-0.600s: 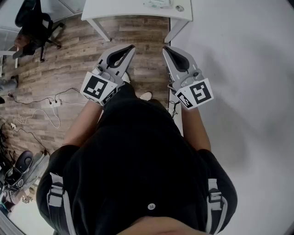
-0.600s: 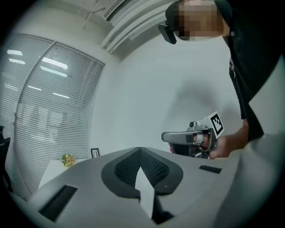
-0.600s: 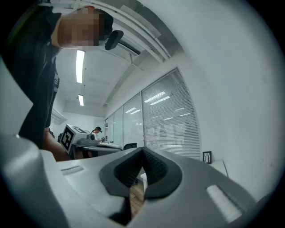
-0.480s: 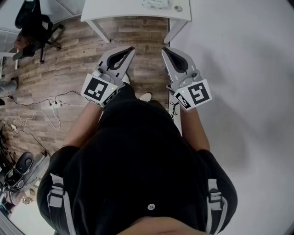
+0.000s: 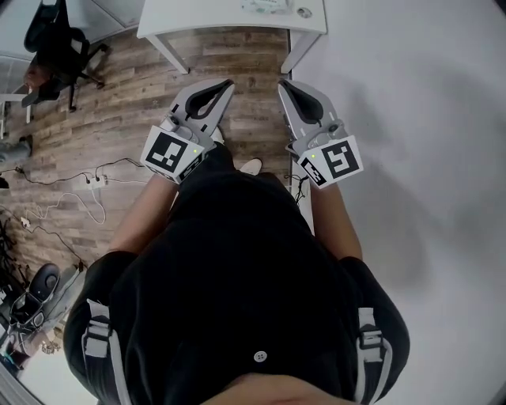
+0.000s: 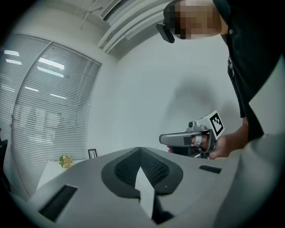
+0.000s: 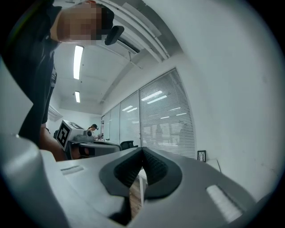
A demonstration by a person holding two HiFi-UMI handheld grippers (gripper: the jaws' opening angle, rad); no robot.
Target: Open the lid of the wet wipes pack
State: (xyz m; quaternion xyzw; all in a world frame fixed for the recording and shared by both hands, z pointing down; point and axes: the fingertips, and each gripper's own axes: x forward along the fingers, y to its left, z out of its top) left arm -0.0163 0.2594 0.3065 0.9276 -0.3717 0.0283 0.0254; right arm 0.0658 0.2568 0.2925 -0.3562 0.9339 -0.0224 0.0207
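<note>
**Both hand-held grippers closed and empty, pack well ahead on the worktop**

Head view: left hand-held gripper [image 5: 228, 82] and right hand-held gripper [image 5: 281, 82] are held level, side by side but apart, over the wood floor [image 5: 118, 103]. Both tips point toward the white worktop [image 5: 198, 16]. The wet wipes pack [image 5: 265, 5] lies on it at the frame's top edge, partly cut off and well apart from both tips; its lid is too small to read. Office chair [image 5: 59, 39] upper left.

Left gripper view: jaws meet at the tips with nothing between them. Window blinds [image 6: 44, 111] and small flowers [image 6: 66, 161] lie beyond.

Right gripper view: jaws closed tip to tip, holding nothing
</note>
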